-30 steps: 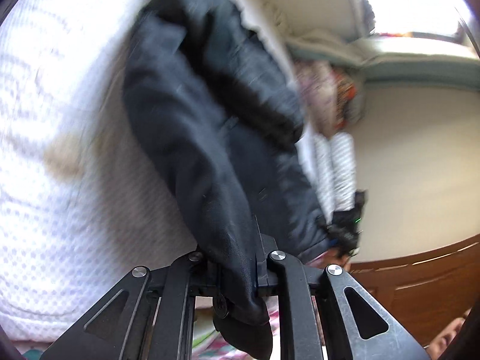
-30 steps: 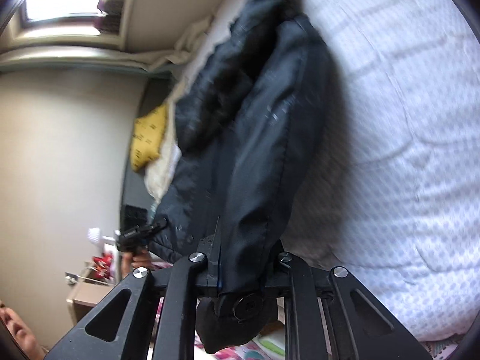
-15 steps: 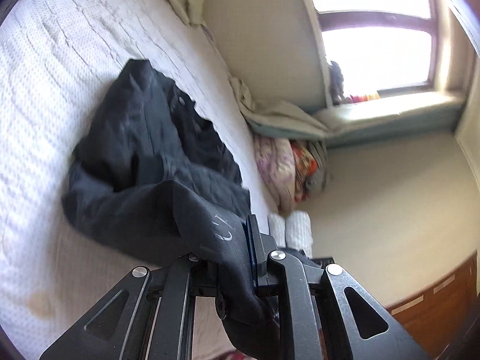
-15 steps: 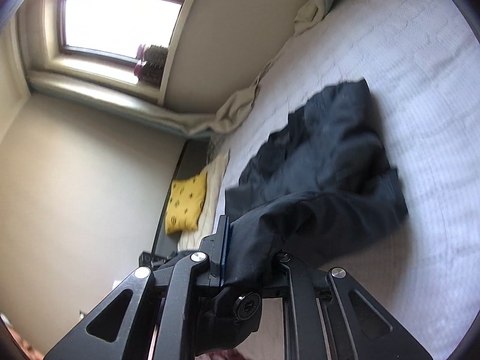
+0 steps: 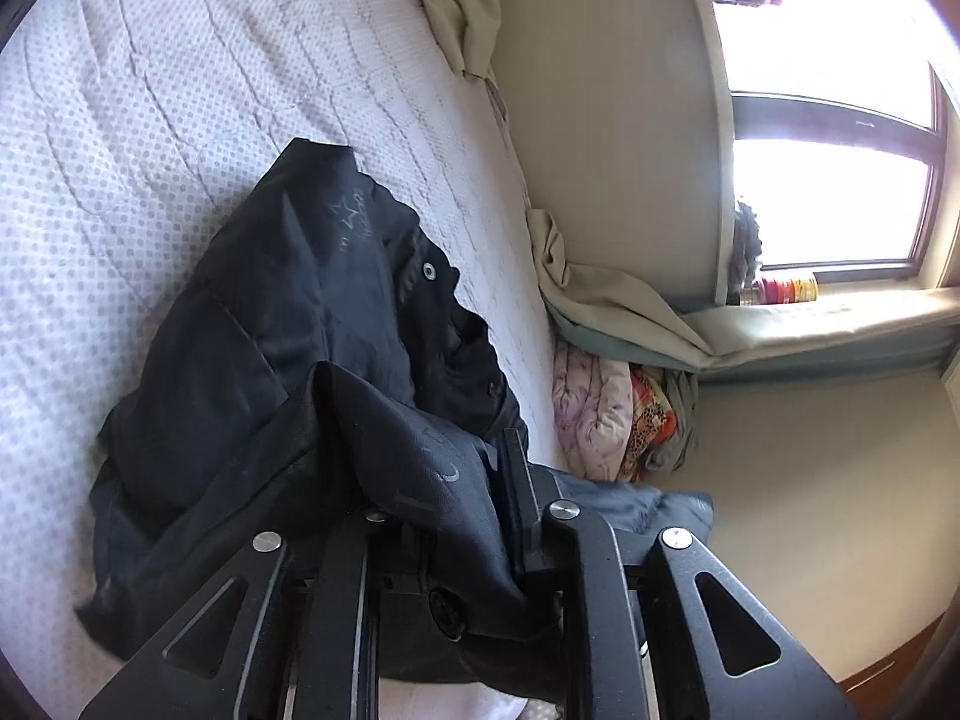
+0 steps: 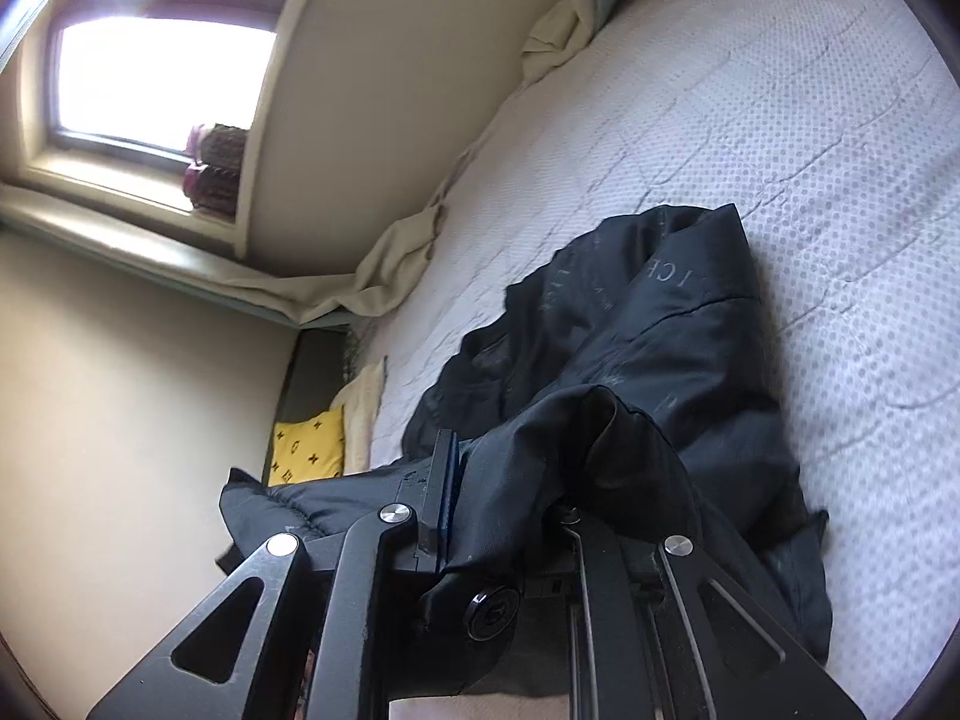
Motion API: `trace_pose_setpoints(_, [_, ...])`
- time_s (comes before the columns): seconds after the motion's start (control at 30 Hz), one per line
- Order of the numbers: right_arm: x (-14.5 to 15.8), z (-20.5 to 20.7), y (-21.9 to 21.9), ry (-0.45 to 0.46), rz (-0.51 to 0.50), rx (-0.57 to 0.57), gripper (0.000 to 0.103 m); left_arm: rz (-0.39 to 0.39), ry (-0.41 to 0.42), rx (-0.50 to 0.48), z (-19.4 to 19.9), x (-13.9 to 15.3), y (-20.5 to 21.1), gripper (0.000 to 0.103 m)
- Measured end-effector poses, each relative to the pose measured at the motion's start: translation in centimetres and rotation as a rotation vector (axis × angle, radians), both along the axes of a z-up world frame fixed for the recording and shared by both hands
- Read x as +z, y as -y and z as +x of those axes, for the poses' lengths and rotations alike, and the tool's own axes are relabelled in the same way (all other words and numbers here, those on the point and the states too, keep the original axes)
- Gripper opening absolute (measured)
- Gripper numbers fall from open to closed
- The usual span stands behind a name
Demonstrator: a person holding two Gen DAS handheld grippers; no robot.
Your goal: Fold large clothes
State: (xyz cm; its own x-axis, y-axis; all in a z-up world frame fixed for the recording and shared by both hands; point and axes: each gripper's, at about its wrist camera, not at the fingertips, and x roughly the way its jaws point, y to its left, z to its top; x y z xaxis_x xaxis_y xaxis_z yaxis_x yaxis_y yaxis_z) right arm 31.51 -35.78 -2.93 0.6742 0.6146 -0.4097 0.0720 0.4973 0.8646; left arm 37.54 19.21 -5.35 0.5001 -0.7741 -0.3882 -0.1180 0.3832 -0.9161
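A black jacket [image 5: 300, 300] lies bunched on the white dotted bedspread [image 5: 150, 90], its near part doubled back over the rest. My left gripper [image 5: 444, 480] still pinches a fold of it near a snap button, and its jaws are opening. Only one finger [image 5: 516, 468] shows; cloth covers the other. In the right wrist view the same jacket [image 6: 660, 330] spreads over the bedspread [image 6: 780, 90]. My right gripper [image 6: 510, 474] clamps another fold, jaws likewise opening, with one finger [image 6: 444, 480] visible and fabric draped over the other.
A wall with a bright window [image 5: 828, 180] runs along the bed's far side. Crumpled beige sheeting [image 6: 390, 264] lies against it. Folded floral bedding [image 5: 606, 402] sits at one end, a yellow patterned cushion [image 6: 309, 444] at the other.
Both grippers have swept forward across the bed with the jacket's edge. The jacket, stretched out a second ago, now lies doubled over on the bedspread, and both views have tilted up toward the window.
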Motion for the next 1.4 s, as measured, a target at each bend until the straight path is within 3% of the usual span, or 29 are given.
trace_pose_setpoints(0.17, [-1.6, 1.6, 0.0, -0.008, 0.005, -0.009, 0.020, 0.050, -0.017, 0.014, 1.4, -0.7, 0.4, 0.041])
trace_pose_setpoints(0.2, [-1.9, 2.0, -0.1, -0.010, 0.001, -0.011, 0.023, 0.058, -0.021, 0.017, 1.6, -0.7, 0.5, 0.044])
trace_pose_setpoints(0.37, [-3.3, 2.9, 0.7, -0.027, 0.053, -0.036, 0.043, 0.034, -0.015, 0.064, 2.2, -0.4, 0.6, 0.081])
trace_pose_setpoints(0.43, [-3.4, 2.9, 1.6, -0.024, 0.089, -0.058, 0.054, 0.034, 0.008, 0.088, 2.0, 0.2, 0.0, 0.087])
trace_pose_setpoints(0.5, [-3.4, 2.7, 2.6, -0.013, 0.140, -0.071, 0.061, 0.077, 0.046, 0.117, 1.7, 1.0, -0.5, 0.088])
trace_pose_setpoints(0.57, [-3.4, 2.4, 3.4, 0.003, 0.184, -0.080, 0.062, 0.154, 0.055, 0.153, 1.4, 1.7, -1.2, 0.090])
trace_pose_setpoints(0.7, [-2.1, 1.5, 3.9, 0.025, 0.120, -0.119, 0.063, 0.376, 0.093, 0.192, 0.4, 3.6, -0.9, 0.090])
trace_pose_setpoints(0.83, [1.2, 0.1, 3.9, 0.092, -0.054, -0.161, 0.063, 0.565, 0.210, 0.134, -1.1, 6.7, 2.8, 0.090])
trace_pose_setpoints(0.97, [5.6, -1.5, 0.8, 0.175, -0.389, -0.153, 0.062, 0.717, 0.372, 0.017, -3.7, 8.9, 8.6, 0.091])
trace_pose_setpoints(1.07, [7.8, -2.4, -4.8, 0.242, -0.687, -0.064, 0.055, 0.786, 0.419, -0.084, -4.7, 8.4, 12.6, 0.093])
trace_pose_setpoints(1.17, [7.8, -3.2, -10.0, 0.278, -0.922, 0.045, 0.049, 0.915, 0.413, -0.150, -4.7, 6.7, 15.2, 0.093])
trace_pose_setpoints(1.27, [5.8, -2.9, -12.3, 0.250, -1.076, 0.074, 0.048, 1.036, 0.355, -0.140, -3.7, 4.8, 15.2, 0.093])
trace_pose_setpoints(1.33, [4.1, -2.1, -11.9, 0.196, -1.110, 0.074, 0.046, 1.072, 0.276, -0.125, -2.6, 3.2, 14.1, 0.093])
trace_pose_setpoints(1.4, [1.6, -0.5, -10.3, 0.087, -1.086, 0.078, 0.044, 1.094, 0.191, -0.114, -1.5, 1.8, 12.5, 0.093])
